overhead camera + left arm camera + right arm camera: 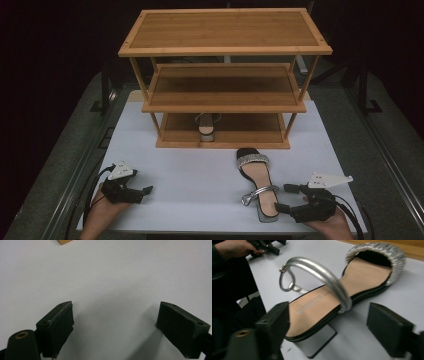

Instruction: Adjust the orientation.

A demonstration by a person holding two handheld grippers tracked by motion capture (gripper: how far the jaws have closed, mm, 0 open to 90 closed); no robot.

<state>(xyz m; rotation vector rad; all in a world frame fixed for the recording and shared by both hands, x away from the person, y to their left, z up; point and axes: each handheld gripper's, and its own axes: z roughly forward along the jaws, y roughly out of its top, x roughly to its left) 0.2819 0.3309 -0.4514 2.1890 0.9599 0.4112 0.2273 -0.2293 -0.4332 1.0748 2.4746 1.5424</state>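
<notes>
Sandal [342, 290] heel sits between right gripper's [328, 326] parted fingers, its near edge hidden; left gripper [115, 327] fingers apart.

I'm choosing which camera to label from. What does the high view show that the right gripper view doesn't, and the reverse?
High view alone: the three-tier wooden shoe rack, with a second sandal on its bottom shelf. Right gripper view alone: faint lettering on the tan insole and the silver block heel up close. Both: the silver-strapped black sandal on the white table, the right tool open at its heel.

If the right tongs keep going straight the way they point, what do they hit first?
Most likely the heel end of the silver sandal: it lies right ahead of the open right tongs, between the jaw tips, untouched as far as visible.
</notes>
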